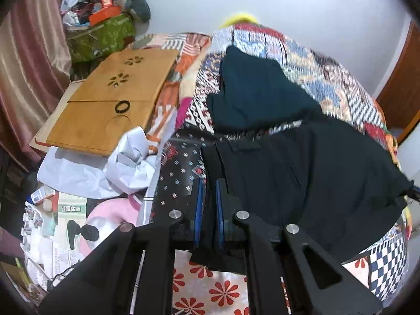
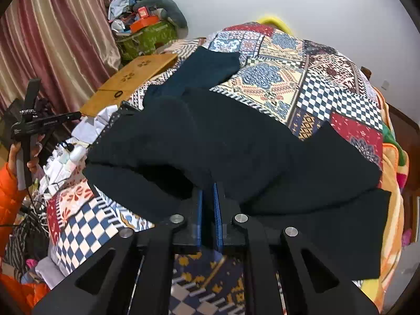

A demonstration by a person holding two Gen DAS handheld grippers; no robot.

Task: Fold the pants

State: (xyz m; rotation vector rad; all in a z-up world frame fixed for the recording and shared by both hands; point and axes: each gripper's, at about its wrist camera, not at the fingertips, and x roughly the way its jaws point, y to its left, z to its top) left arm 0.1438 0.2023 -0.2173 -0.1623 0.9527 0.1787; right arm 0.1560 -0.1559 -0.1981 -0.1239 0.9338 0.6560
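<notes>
Dark navy pants [image 1: 302, 162] lie spread on a patchwork bedspread [image 1: 328, 78]; they also show in the right wrist view [image 2: 236, 141]. My left gripper [image 1: 208, 186] is shut on the pants' near left edge, with cloth pinched between its blue pads. My right gripper [image 2: 208, 189] is shut on the pants' near edge, which is lifted off the bedspread [image 2: 315, 78]. A darker teal part [image 2: 204, 65] of the pants stretches toward the far side. The left gripper's body [image 2: 29, 126] shows at the far left of the right wrist view, held in a hand.
A wooden lap tray [image 1: 113, 99] lies at the bed's left side beside crumpled white paper [image 1: 126, 162]. A green bag with clutter [image 1: 102, 31] stands by the curtain [image 1: 26, 73]. Loose papers and boxes [image 1: 52, 223] lie lower left. A wooden door [image 1: 401, 92] is on the right.
</notes>
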